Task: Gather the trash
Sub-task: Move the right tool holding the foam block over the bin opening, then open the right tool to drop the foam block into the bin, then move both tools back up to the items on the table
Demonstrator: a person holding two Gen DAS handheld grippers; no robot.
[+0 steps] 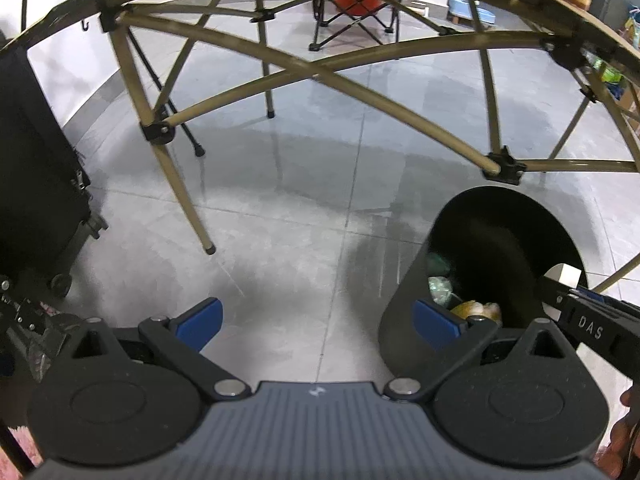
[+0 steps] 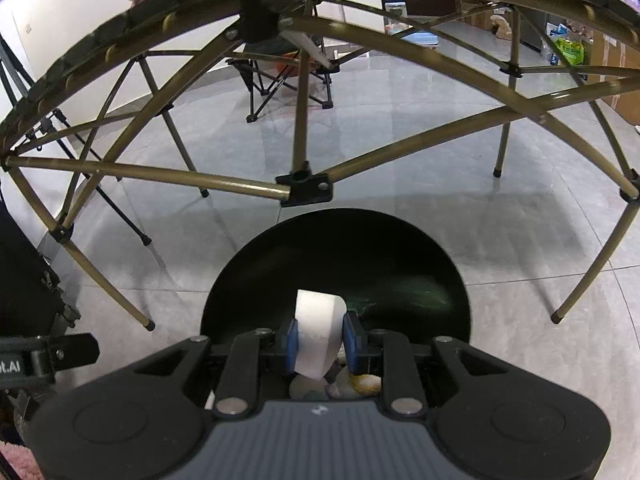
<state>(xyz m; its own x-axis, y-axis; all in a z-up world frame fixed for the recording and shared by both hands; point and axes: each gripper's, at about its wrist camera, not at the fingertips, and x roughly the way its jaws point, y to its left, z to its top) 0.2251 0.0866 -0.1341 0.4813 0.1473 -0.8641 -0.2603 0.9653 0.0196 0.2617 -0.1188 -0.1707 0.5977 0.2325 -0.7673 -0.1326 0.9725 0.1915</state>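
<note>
Right gripper (image 2: 320, 342), black body with blue pads: jaws closed tight on a white, thick-walled roll of tape or paper (image 2: 318, 332), held upright between the pads directly above the open mouth of the bin.

Left gripper (image 1: 316, 320), same make: jaws spread wide, nothing between them, above bare floor just left of the bin.

Round black plastic trash bin (image 2: 336, 264), standing on the floor beneath the right gripper. Contents visible in the left wrist view: crumpled pale green wrapper (image 1: 440, 284) and a yellowish-tan scrap (image 1: 476, 310) at the bottom.

Grey glossy tiled floor (image 1: 280, 216), with pale grout lines and soft shadows.

Folding table frame of olive-tan metal tubes with black plastic joints (image 2: 304, 188), crossing just behind the bin; slatted tabletop edge arching overhead.

Black wheeled case (image 1: 36, 184), at the left edge beside a table leg.

Dark folding camp chair with an orange-red item on its seat (image 1: 356, 4), well beyond the table, near the white wall.

Cardboard boxes and green packaging (image 2: 572, 50), far right background.
</note>
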